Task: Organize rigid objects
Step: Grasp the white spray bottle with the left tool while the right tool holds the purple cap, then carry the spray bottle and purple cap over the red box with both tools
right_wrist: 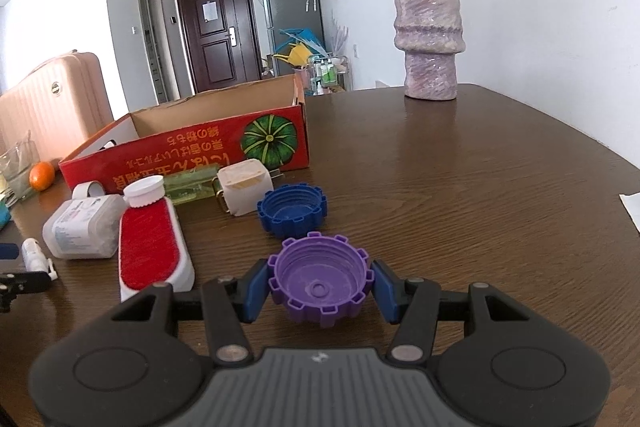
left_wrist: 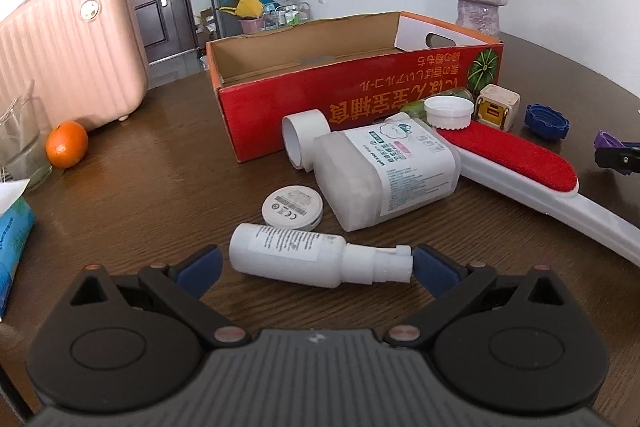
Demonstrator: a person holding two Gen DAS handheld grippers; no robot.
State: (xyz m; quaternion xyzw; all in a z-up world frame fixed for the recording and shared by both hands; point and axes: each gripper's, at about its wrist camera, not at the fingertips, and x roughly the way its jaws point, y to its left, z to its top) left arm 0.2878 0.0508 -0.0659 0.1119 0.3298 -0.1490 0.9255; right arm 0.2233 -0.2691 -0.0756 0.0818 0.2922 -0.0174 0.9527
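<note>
Right gripper (right_wrist: 320, 287): fingers closed on the purple cap (right_wrist: 320, 283), open side up, just above the bench (right_wrist: 480, 187). Left gripper (left_wrist: 316, 263): fingers open, straddling the white spray bottle (left_wrist: 304, 259). Bottle lies flat mid-bench, long axis crosswise between the fingers, nozzle at the right finger. Red box (left_wrist: 360, 91) behind.

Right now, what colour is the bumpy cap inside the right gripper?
Purple. The bumpy cap shows best in the right wrist view.
</note>
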